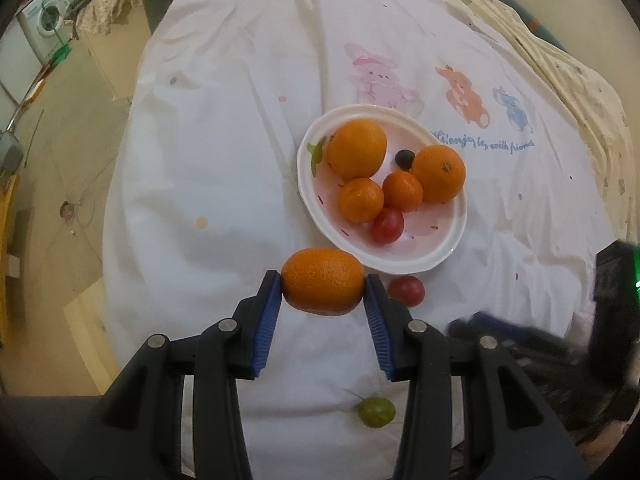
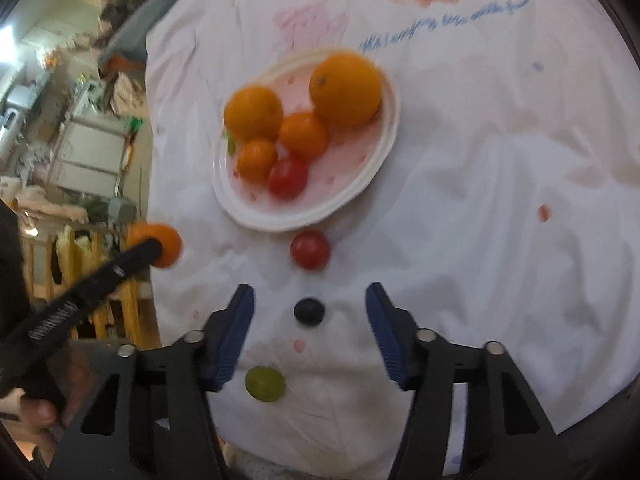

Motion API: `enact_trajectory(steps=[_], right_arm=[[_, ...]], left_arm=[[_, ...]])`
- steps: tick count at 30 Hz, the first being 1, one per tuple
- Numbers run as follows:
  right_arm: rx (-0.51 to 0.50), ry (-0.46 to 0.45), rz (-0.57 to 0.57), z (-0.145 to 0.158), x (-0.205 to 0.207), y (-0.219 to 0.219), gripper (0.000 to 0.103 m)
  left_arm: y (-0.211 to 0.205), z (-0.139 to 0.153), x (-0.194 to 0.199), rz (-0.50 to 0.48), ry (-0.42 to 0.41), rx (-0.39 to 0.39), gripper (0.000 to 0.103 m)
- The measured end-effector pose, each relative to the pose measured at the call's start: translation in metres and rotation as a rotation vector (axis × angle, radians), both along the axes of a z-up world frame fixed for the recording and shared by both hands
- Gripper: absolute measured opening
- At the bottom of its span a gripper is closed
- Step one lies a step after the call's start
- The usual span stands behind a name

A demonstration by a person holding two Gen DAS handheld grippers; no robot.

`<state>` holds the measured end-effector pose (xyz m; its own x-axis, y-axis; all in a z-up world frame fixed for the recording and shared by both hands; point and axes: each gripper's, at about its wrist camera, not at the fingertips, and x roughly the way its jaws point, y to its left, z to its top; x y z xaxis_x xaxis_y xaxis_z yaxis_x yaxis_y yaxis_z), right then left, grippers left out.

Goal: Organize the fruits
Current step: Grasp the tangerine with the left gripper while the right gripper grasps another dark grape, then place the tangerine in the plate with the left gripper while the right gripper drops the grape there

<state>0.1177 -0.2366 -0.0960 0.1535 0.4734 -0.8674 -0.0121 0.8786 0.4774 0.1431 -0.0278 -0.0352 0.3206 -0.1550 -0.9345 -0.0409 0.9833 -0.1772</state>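
My left gripper (image 1: 323,281) is shut on a small oval orange (image 1: 322,266), held just above the white cloth in front of the plate. That white plate (image 1: 404,269) holds two big oranges, two mandarins, a red tomato (image 1: 388,225) and a dark berry (image 1: 405,159). In the right wrist view my right gripper (image 2: 310,292) stands open over the cloth. A dark berry (image 2: 309,311) lies between its fingers, touching neither pad. A red tomato (image 2: 310,249) lies just beyond, before the plate (image 2: 280,221). A green grape (image 2: 265,384) lies nearer, by the left finger.
The cloth (image 1: 224,168) has cartoon animals printed on it and drops off at the left to a tiled floor with a washing machine (image 1: 44,20). The left gripper's finger (image 2: 120,268) with its orange shows at the left of the right wrist view.
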Motion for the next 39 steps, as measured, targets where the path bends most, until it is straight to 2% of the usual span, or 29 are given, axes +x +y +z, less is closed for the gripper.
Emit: enact_trajectory(steps=[5,10,11,12,14,23,33,39], right_arm=[[-0.098,0.022,0.066,-0.022,-0.006,0.03,0.046],[-0.325,-0.08,0.201,-0.03,-0.019,0.067,0.046],[-0.341,-0.092,0.212,-0.031,-0.02,0.071,0.042],[-0.354,-0.103,0.219,-0.031,-0.022,0.073,0.031],[-0.349,-0.105,0.223,-0.033,-0.023,0.074,0.026],[-0.279,-0.109,0.188,-0.021,-0.027,0.054,0.025],[-0.201,-0.18,0.132,0.029,-0.034,0.018,0.025],[-0.161,-0.228,0.092,0.051,-0.022,-0.007,0.025]], left_arm=[[0.002,0.002,0.0,0.003,0.001,0.01,0.038],[0.009,0.001,0.0,0.024,0.019,-0.008,0.038],[0.01,0.001,0.0,0.028,0.021,-0.01,0.038],[0.011,0.001,0.0,0.03,0.021,-0.011,0.038],[0.011,0.002,0.0,0.032,0.018,-0.01,0.038],[0.012,-0.003,0.001,0.037,0.023,0.015,0.038],[0.006,-0.007,0.003,0.025,0.015,0.041,0.038],[0.005,-0.01,0.002,0.023,0.007,0.053,0.038]])
